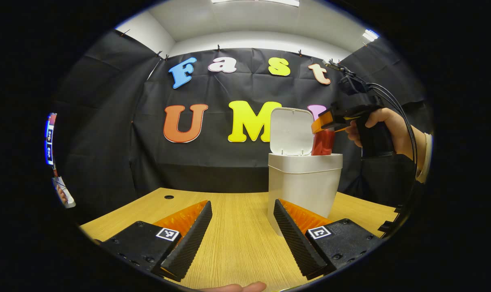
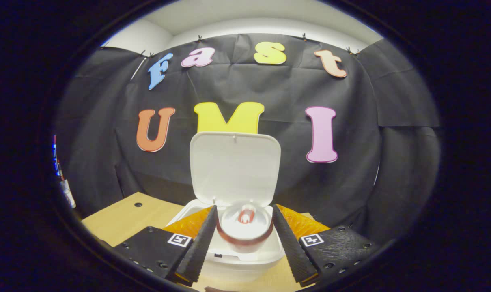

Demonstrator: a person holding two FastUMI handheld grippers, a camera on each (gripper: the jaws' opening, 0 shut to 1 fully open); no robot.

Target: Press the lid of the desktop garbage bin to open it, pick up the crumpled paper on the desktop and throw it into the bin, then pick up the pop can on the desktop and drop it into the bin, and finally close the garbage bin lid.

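Lid (image 2: 235,168) of the garbage bin (image 1: 302,184) was stood upright, the bin resting on the worktop (image 1: 237,239) at two o'clock from the left claw (image 1: 242,233), which was spread wide and held nothing. The pop can (image 2: 244,229) was gripped between both fingers of the right claw (image 2: 244,239), over the bin's open mouth, held by a hand (image 1: 385,129).

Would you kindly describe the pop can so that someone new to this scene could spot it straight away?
Start at the wooden table and find the white garbage bin with its lid standing upright. The pop can hangs upright over the bin's open mouth, gripped by the right tool. It is the one red thing against the white bin, with a silver top.
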